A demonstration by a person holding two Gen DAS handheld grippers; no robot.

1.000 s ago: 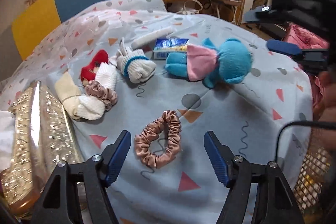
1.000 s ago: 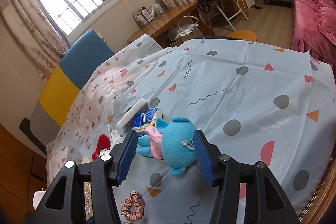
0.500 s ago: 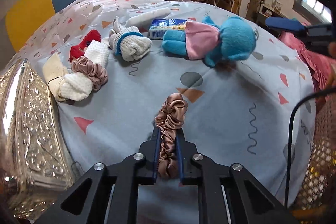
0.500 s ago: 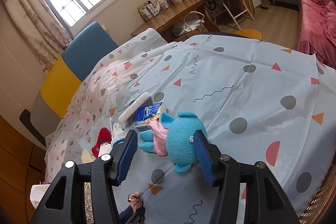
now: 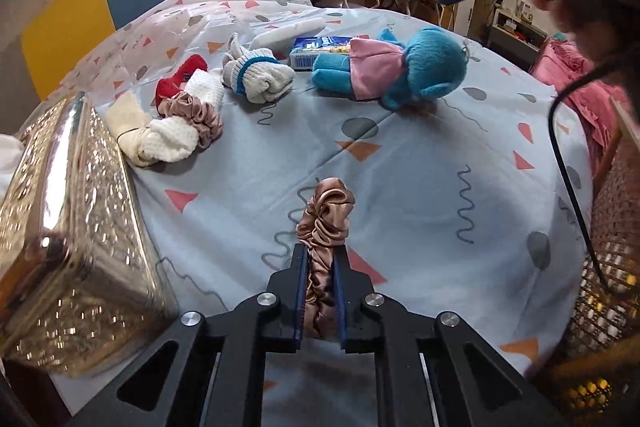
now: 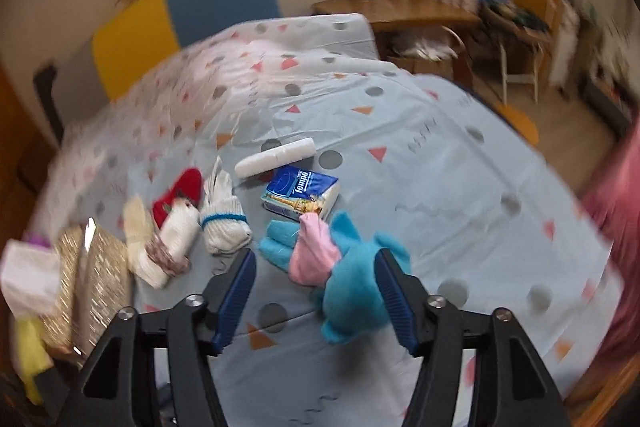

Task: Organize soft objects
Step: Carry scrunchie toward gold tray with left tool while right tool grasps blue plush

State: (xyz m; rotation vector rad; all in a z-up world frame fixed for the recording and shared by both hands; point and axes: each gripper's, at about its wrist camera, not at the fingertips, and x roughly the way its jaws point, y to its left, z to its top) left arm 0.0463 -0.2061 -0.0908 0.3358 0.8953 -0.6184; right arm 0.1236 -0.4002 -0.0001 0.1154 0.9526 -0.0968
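Note:
My left gripper is shut on a brown satin scrunchie, squeezed flat between the blue pads just above the patterned cloth. A blue plush toy in a pink shirt lies farther back. In the blurred right wrist view the plush toy sits below and between my right gripper's widening jaws, which do not press on it. Rolled socks and a second scrunchie lie in a loose pile at the left.
A shiny gold box stands at the left table edge. A tissue pack and a white roll lie behind the plush toy. A woven basket sits at the right edge. A cable hangs there.
My left gripper closed on the brown scrunchie and pressed it flat. My right gripper rolled, swung over the plush toy, and its jaws spread wider.

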